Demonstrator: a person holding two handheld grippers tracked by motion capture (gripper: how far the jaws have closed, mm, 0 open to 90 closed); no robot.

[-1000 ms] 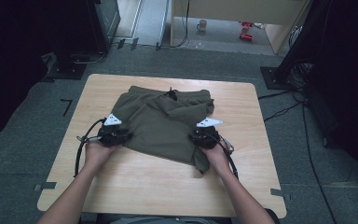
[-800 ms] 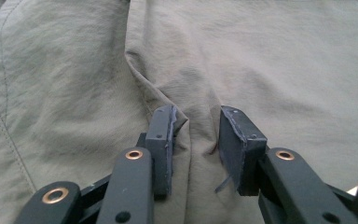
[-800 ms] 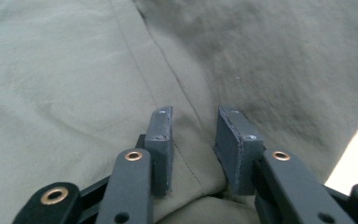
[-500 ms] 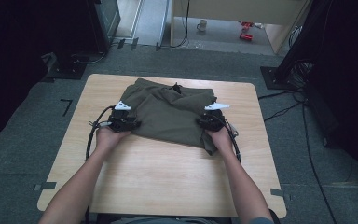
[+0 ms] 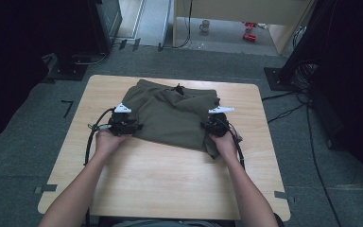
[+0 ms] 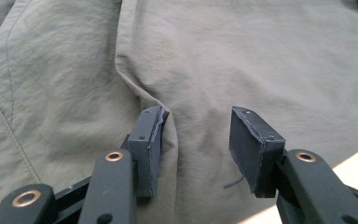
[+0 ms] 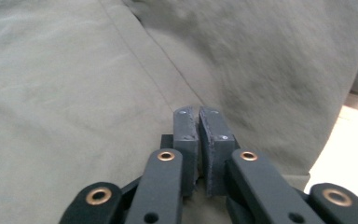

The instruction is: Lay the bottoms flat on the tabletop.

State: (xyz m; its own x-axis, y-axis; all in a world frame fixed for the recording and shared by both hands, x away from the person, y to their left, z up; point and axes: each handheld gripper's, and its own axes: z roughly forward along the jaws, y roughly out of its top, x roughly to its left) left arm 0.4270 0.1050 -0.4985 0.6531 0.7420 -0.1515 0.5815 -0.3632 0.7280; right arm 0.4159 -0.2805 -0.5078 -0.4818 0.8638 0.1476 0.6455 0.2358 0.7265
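We are folding a pair of olive shorts (image 5: 172,116), lying doubled over on the far half of the bench (image 5: 170,189), nearer its far edge than the near one. Left tool (image 6: 198,144) is standing open, its jaws having just been opening, cloth lying loose between them. Right tool (image 7: 198,140) is pinched shut, with no cloth visibly caught in it. We are judging the fabric light, limp, slightly slick; we are favouring hems and folded edges for a grip.

olive shorts (image 5: 172,118) lie folded and creased on the table's far half, a black drawstring at the top edge.
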